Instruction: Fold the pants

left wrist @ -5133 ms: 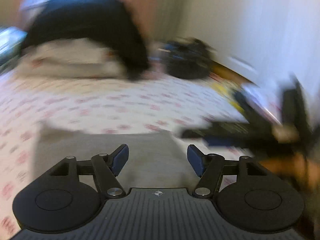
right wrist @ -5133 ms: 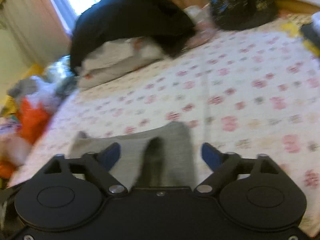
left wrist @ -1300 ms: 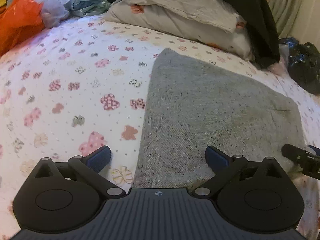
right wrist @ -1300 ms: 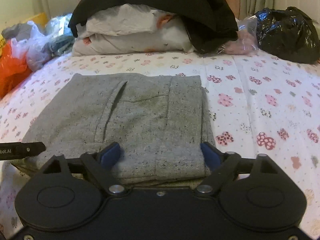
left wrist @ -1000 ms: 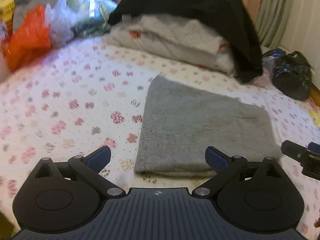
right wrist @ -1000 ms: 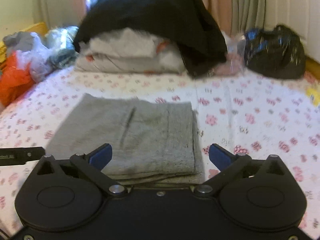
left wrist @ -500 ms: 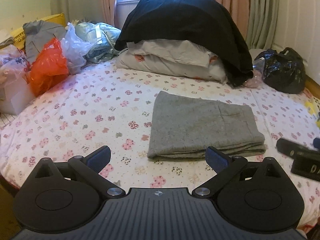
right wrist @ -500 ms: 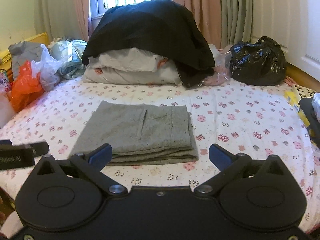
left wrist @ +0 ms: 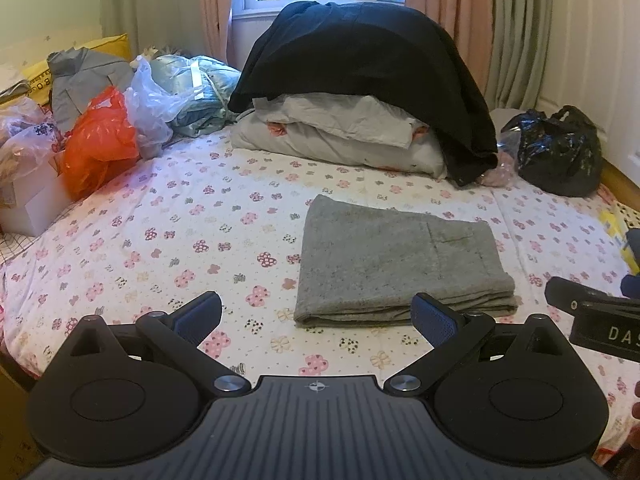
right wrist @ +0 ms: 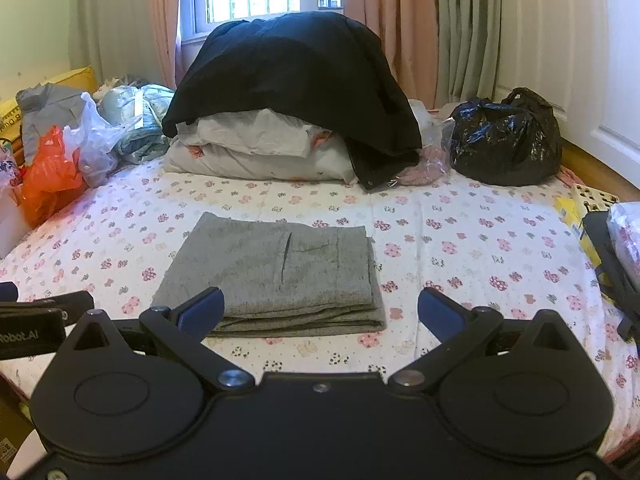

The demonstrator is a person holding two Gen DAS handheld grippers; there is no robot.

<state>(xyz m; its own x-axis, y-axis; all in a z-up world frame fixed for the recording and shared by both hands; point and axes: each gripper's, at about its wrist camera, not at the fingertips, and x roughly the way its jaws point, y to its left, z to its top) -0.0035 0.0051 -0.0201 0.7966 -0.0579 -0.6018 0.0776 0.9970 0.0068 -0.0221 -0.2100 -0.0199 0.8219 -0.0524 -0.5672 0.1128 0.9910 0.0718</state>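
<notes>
L wrist view: left gripper (left wrist: 316,312) wide open, empty; folded grey knit pants (left wrist: 400,268) lie ahead, slightly right, on floral bedsheet (left wrist: 180,240).
R wrist view: right gripper (right wrist: 320,304) wide open, empty; pants (right wrist: 276,268) ahead-left, long axis crosswise. Fold looks done.

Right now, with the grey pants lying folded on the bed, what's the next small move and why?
Probably none on the cloth: keep both grippers back. The grey pants lie in a neat stacked rectangle on the bed sheet, and the left gripper and right gripper are open, holding nothing.
</notes>
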